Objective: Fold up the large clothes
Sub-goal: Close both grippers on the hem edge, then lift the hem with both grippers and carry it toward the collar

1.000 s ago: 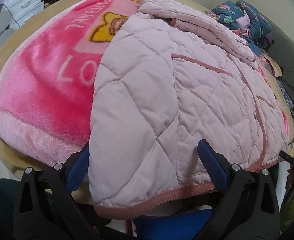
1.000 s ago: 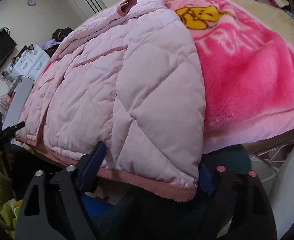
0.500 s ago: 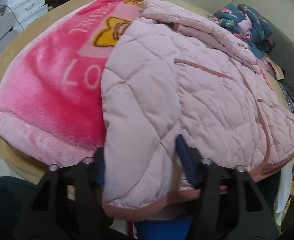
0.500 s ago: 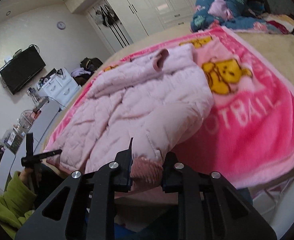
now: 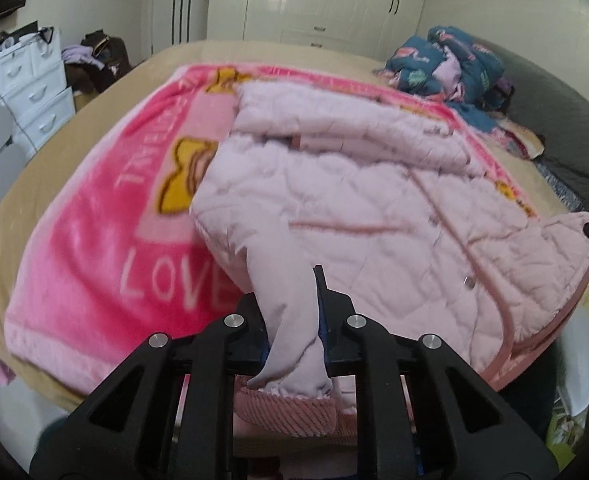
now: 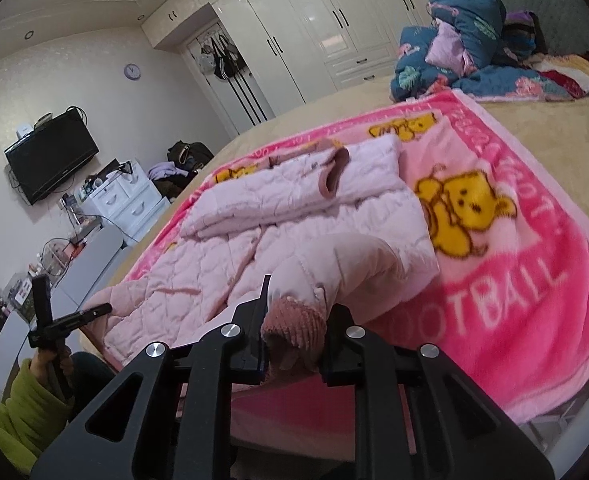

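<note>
A pale pink quilted jacket (image 5: 374, 200) lies on a bright pink bear-print blanket (image 5: 94, 248) on the bed. My left gripper (image 5: 290, 312) is shut on the jacket's bottom hem at its left corner and holds that corner lifted off the bed. My right gripper (image 6: 294, 320) is shut on the jacket's (image 6: 294, 208) ribbed hem at the other corner, also lifted. The sleeves lie folded across the jacket's far end. The left gripper (image 6: 70, 316) also shows at the left of the right wrist view.
A heap of blue flowered bedding (image 6: 466, 52) sits at the far end of the bed. White wardrobes (image 6: 314, 32) line the back wall. White drawers (image 5: 34, 88) and clutter stand left of the bed. A dark grey sofa (image 5: 566, 128) is at the right.
Both grippers closed on the jacket's bottom hem and raised it off the bed edge. The cameras now sit higher and look across the bed.
</note>
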Demonstrator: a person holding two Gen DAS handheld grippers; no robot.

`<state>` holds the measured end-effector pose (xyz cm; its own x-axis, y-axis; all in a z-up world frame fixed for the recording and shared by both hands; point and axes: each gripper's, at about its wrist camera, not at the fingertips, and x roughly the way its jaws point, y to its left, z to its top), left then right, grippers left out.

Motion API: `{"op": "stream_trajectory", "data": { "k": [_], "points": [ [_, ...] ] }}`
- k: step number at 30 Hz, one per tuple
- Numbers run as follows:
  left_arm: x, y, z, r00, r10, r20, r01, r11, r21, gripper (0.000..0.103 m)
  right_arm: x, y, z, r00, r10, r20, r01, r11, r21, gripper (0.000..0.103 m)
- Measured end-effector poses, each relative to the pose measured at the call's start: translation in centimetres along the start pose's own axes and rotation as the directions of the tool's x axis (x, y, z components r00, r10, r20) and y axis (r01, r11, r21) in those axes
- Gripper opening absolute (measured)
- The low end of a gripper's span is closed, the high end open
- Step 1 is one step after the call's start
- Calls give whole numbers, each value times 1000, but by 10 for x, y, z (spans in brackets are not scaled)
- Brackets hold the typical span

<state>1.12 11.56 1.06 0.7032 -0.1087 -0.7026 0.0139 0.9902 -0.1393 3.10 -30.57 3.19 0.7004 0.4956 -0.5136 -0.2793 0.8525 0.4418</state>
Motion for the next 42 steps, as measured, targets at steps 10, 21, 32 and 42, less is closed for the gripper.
{"op": "stream_trajectory", "data": {
  "k": [10,21,32,42],
  "points": [
    [-7,4,47,995,-20,101,24,999,-37,9,2,2,39,997,-2,72,3,1000,-4,16],
    [-6,4,100,985,-21,172,32,998,-60,9,5,3,85,990,-18,140,20,1000,-11,15],
    [-4,8,151,977,-24,212,42,996,-84,10,18,-1,129,981,-39,192,38,999,9,15],
    [8,9,192,973,-7,229,30,995,-97,10,36,-3,173,977,-71,202,72,997,1,15]
  ]
}}
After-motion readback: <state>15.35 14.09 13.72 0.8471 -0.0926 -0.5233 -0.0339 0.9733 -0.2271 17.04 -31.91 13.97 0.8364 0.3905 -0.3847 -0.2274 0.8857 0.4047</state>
